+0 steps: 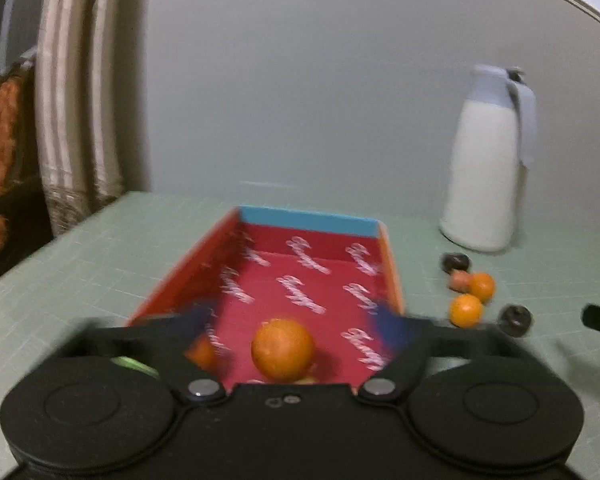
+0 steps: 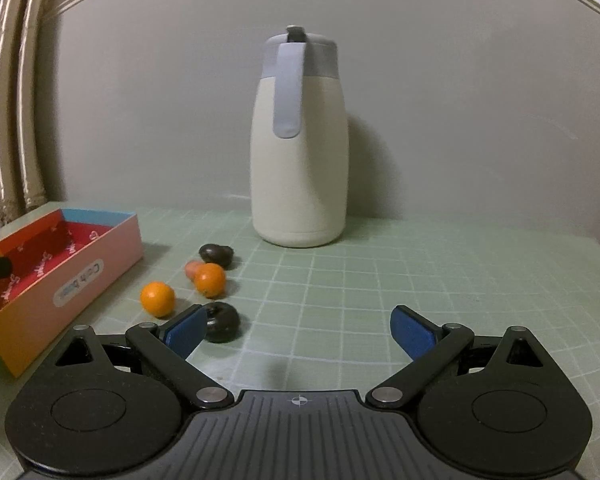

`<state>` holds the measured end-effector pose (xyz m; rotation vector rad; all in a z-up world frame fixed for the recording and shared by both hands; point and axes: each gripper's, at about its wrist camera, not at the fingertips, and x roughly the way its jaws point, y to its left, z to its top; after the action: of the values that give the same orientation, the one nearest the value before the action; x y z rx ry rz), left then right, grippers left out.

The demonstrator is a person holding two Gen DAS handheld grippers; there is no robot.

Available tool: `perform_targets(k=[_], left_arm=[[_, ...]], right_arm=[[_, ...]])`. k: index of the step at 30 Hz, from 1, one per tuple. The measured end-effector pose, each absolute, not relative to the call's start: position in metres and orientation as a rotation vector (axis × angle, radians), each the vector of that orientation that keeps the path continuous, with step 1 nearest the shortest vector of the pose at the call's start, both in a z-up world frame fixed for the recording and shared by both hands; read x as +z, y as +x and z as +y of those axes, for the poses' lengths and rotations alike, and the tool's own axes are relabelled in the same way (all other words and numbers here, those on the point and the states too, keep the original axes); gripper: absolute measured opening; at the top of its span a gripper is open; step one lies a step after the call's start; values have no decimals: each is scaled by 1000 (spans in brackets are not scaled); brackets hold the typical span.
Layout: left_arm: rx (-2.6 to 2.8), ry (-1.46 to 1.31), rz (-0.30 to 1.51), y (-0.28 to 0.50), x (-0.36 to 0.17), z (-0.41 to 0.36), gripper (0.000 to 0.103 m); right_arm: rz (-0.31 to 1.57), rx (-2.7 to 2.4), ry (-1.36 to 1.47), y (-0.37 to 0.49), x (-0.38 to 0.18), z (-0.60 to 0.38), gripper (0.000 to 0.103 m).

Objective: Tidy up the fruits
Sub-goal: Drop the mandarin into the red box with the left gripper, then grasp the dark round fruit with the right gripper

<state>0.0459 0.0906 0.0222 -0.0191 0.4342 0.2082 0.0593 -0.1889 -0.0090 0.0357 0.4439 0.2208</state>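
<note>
The left claw (image 1: 296,320) hangs over the near end of the red box (image 1: 316,220). Its two blue pads are spread wide apart and hold nothing. An orange fruit (image 1: 282,350) sits in the box between them, but neither pad touches it. Another orange one (image 1: 204,354) peeks out just behind the left pad. So I think this fruit is now in its place, and that step is done.

To the right of this claw, outside the box, more fruit waits on the green mat (image 1: 100,264): two small orange ones (image 1: 465,311) (image 1: 481,285), a little pink one (image 1: 458,280) and two dark ones (image 1: 454,262) (image 1: 515,319). A tall white jug (image 2: 300,140) stands behind them.

The right claw (image 2: 298,334) hovers low over the mat, its blue pads wide apart too, with nothing between them. The near dark fruit (image 2: 222,320) lies right by its left pad, maybe just touching it; I cannot tell for sure. The others lie further off to its left.

Next, I think, a claw must slide over so one loose fruit sits between its pads, close gently, then carry it to the box. Round fruit may roll, so go slow.
</note>
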Motion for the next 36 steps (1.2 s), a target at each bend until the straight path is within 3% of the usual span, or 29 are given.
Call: perform_targets(k=[28, 30, 32, 36], left_arm=[[295, -6, 397, 25, 21, 134, 97], [303, -16, 399, 25, 21, 140, 97], [308, -22, 400, 24, 20, 144, 97], [313, -32, 408, 24, 19, 149, 97]], right_arm=[[498, 310, -69, 90, -19, -128, 97], [519, 314, -62, 97, -21, -125, 80], [550, 317, -48, 105, -24, -123, 70], [572, 311, -40, 116, -28, -119, 69]])
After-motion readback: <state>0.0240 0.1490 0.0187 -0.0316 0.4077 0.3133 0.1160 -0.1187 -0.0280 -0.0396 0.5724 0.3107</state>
